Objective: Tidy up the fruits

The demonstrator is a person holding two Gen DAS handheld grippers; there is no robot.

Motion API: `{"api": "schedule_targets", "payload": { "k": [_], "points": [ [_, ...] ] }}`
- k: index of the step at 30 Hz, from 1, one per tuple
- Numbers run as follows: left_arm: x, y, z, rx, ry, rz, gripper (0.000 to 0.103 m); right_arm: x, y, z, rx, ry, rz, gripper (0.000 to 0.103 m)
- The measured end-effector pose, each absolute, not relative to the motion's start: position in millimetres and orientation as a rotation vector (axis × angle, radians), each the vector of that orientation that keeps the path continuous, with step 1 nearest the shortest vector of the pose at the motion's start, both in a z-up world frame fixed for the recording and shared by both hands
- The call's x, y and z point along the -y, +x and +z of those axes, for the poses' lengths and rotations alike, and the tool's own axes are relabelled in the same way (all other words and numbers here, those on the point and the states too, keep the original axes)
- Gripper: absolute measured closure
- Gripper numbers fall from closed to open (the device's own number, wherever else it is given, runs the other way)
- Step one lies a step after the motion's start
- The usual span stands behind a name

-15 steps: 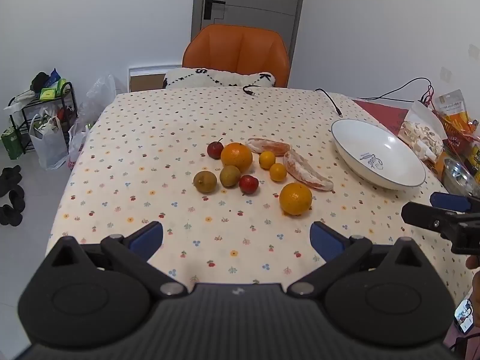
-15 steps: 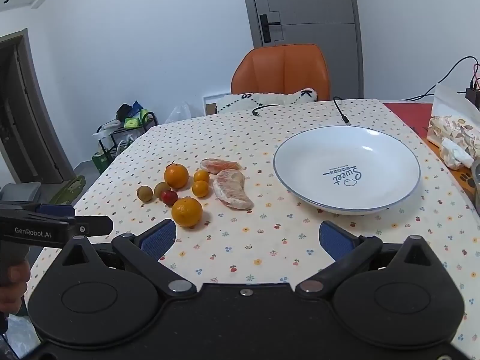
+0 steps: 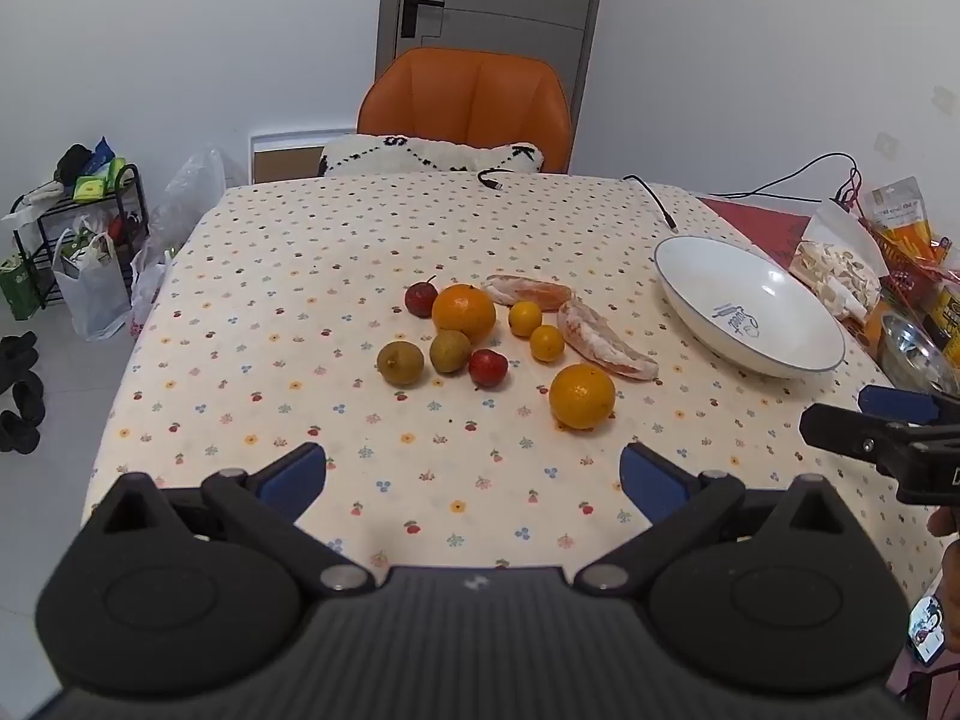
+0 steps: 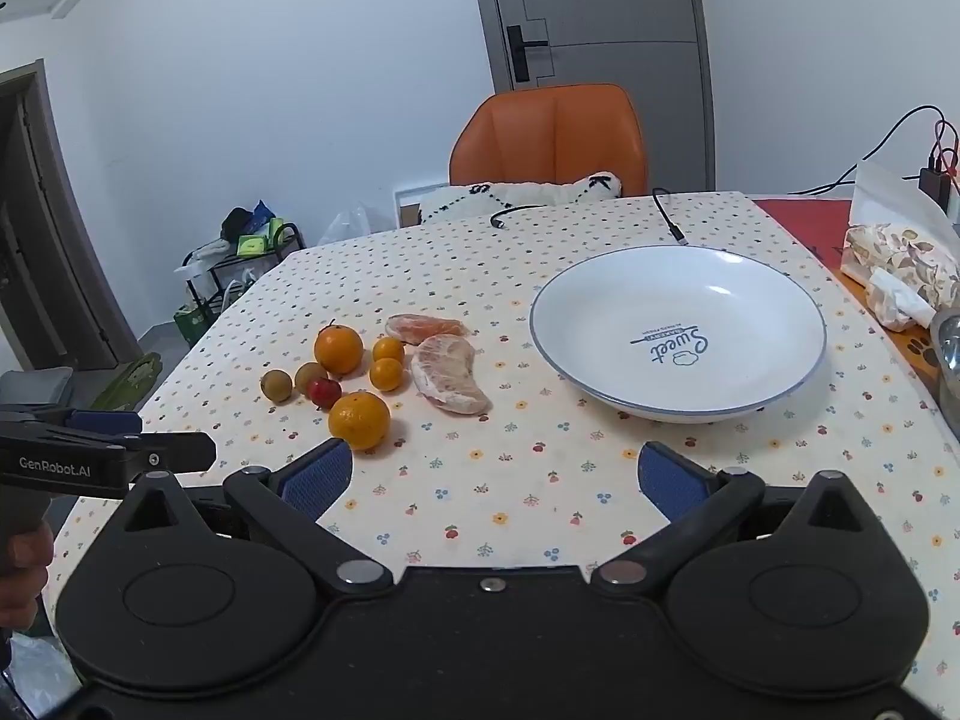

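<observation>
fruits [image 3: 480, 336] clustered, oranges glossy, peeled segments pale, both hand-held grippers [image 3: 474, 474] [image 4: 491, 477] released

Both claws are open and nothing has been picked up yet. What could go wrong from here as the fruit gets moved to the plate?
The fruit lies bunched: closing on the near orange may knock the red fruit or the small oranges rolling. The peeled segment looks soft, so a firm grip could crush it. The white plate is shallow, so round fruit dropped in might roll out. Left claw and right claw are both open.
</observation>
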State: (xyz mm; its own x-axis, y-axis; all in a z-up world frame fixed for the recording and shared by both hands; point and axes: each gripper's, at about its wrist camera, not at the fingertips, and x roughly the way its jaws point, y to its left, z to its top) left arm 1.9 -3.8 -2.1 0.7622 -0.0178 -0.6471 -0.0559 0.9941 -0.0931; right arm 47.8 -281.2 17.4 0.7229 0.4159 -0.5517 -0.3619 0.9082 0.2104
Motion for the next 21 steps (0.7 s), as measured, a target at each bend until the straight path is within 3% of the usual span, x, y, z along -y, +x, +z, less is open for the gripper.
{"api": "schedule_targets", "payload": {
  "k": [21],
  "points": [
    [7.1, 2.4, -4.8, -0.711, -0.118, 0.007, 0.0, 286.6, 47.7, 15.2, -0.631, 0.1, 0.411, 0.0]
  ]
}}
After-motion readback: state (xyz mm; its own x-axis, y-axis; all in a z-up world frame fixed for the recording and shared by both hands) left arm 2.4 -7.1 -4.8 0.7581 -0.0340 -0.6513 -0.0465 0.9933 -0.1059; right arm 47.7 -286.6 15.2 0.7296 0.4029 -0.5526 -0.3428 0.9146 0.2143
